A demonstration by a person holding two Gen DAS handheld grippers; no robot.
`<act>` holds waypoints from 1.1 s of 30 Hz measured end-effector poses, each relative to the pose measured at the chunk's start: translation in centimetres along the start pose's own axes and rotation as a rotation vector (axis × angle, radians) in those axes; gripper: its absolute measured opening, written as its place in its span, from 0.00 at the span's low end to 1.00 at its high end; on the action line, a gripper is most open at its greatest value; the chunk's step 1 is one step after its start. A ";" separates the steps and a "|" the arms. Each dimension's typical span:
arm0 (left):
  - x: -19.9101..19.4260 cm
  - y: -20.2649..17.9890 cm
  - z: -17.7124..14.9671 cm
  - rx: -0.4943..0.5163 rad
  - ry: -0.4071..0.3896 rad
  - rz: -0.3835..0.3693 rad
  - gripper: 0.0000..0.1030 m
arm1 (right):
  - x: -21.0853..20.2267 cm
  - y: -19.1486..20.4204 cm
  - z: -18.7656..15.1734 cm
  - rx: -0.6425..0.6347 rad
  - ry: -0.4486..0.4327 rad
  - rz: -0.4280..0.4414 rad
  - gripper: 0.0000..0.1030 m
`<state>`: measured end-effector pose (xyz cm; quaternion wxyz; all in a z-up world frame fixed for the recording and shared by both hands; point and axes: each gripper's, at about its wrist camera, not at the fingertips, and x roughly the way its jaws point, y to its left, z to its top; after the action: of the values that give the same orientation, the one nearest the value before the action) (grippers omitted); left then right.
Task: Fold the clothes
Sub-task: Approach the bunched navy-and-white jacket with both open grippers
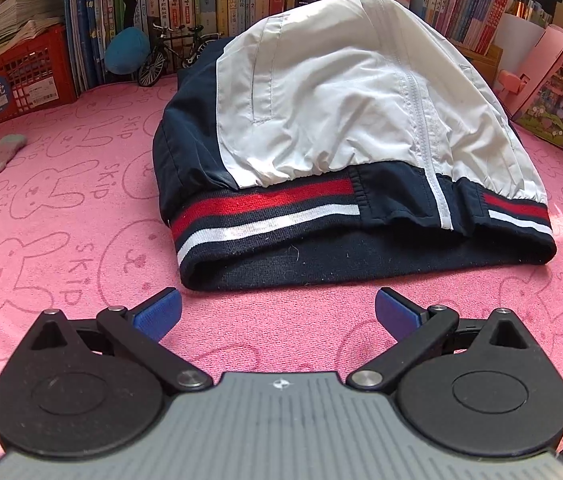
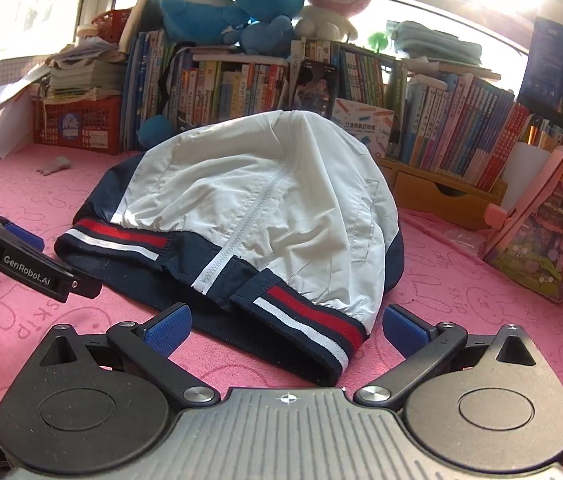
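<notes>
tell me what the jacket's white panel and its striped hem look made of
White panel: probably thin woven nylon or polyester, slightly shiny, creasing sharply. Striped hem: looks like ribbed knit, matte, with fine vertical ribs and some lint.

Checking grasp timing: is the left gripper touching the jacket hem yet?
Apart. In the left wrist view, pink cloth shows between the open left gripper and the jacket hem.

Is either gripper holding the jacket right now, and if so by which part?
Nothing is held. The left gripper and right gripper both stand wide open just short of the jacket; its striped hem lies untouched on the pink cloth.
</notes>
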<state>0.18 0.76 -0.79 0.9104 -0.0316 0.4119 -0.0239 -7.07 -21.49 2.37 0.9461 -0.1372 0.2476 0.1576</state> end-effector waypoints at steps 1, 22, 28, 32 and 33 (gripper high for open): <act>0.2 0.2 0.0 -0.013 0.007 -0.011 1.00 | -1.7 -0.9 -0.3 -0.030 -0.027 0.014 1.00; 0.6 0.0 0.2 -0.028 -0.019 0.104 1.00 | 4.1 2.1 -1.5 0.086 -0.157 0.057 1.00; 1.6 -0.2 -0.4 -0.055 -0.028 0.107 1.00 | 6.1 3.6 -1.8 0.055 -0.122 -0.007 1.00; 1.8 -0.5 -0.7 -0.036 -0.053 0.114 1.00 | 6.9 4.1 -1.9 0.036 -0.090 -0.020 1.00; 1.9 -0.6 -0.7 -0.033 -0.060 0.114 1.00 | 7.1 4.3 -1.9 0.032 -0.082 -0.023 1.00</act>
<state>0.87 0.02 -2.62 0.9216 -0.0236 0.3859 0.0358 -3.59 -16.61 -3.65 0.9592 -0.1185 0.2094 0.1483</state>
